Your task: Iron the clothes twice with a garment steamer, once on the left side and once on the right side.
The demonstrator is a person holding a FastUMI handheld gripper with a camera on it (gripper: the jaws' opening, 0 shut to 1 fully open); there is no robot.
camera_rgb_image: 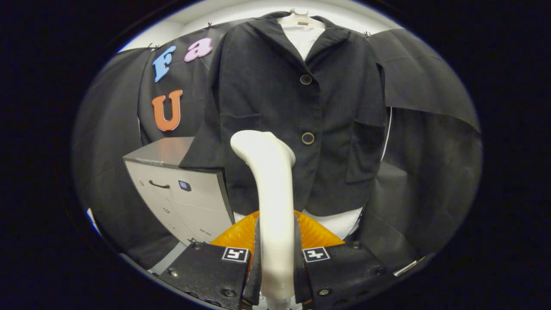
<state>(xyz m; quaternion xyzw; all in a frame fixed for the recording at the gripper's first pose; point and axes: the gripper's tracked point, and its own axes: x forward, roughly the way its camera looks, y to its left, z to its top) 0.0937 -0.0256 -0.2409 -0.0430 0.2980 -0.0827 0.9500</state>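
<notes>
**Steamer held up to a hanging black jacket**

A gripper [277, 254] clamps the white handle of a garment steamer [271, 193] between its two black fingers [215, 267], which press on it from both sides. The handle rises upright from the fingers and bends at the top, so its rounded head meets the cloth ahead. That grip likely keeps the steaming face turned toward the garment.

Just beyond the fingers hangs a black jacket [267, 86] on a white hanger [300, 17], over a white form that shows at the collar and below the hem. Hanging it upright lets the front fall flat for steaming. Two buttons [307, 138] run down its middle. The steamer's head sits just to the left of the lower button; whether it touches the cloth cannot be told.

An orange ribbed thing [241, 234] lies low behind the fingers, below the hem. A grey cabinet [181, 189] stands to the left, partly behind the jacket's sleeve.

Judging by the head's place, the left-side pass seems in hand.
</notes>
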